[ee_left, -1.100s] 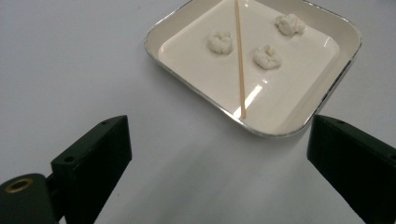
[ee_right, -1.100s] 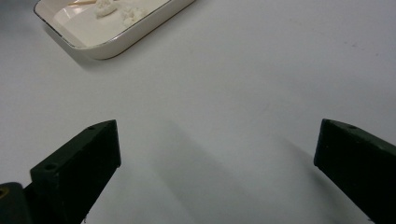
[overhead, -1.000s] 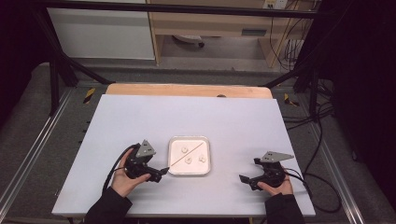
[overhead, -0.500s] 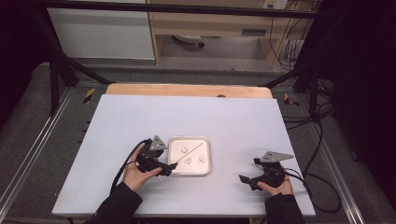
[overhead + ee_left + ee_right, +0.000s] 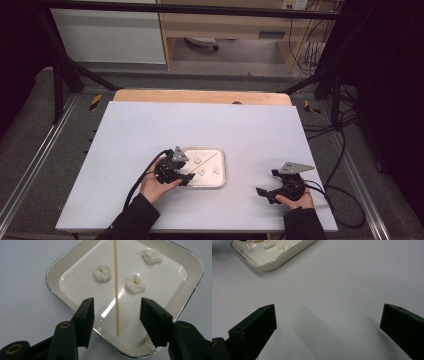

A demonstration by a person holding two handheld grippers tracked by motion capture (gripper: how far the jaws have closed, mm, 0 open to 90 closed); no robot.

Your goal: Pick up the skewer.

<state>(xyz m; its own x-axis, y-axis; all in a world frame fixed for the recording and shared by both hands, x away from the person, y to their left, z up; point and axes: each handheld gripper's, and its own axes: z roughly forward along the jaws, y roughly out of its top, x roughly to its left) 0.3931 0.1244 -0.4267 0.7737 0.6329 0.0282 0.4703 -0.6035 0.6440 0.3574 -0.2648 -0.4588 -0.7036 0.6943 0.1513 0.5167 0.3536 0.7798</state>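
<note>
High view. A white desk [image 5: 200, 125] carried a shallow white tray [image 5: 222, 170] near the middle of its near edge. Three small white lumps and a thin wooden stick [image 5: 202, 164] lay in the tray. The left gripper [image 5: 176, 175] stood at the tray's near left corner, its tips over the rim. The right gripper [image 5: 267, 192] rested well apart from the tray, toward the desk's near right corner.

Left gripper view. The stick [image 5: 116, 287] lay flat on the tray floor, running away from the camera, with its near end between the two jaws. The jaws had just been closing and stood about half open; neither pad touched the stick, so nothing was held. Two lumps [image 5: 101, 273] [image 5: 135, 284] flanked the stick farther in, and a third [image 5: 152, 256] sat toward the far corner.

Right gripper view. The jaws stood wide apart over bare desk with nothing between them. The tray [image 5: 274, 263] was visible at the upper left.

Risk assessment. The stick was thin and lay flush on a glossy surface. In my judgement, the jaws could close above it, or roll it sideways into a lump. Pressing down on the rim could tip or shift the light tray.
</note>
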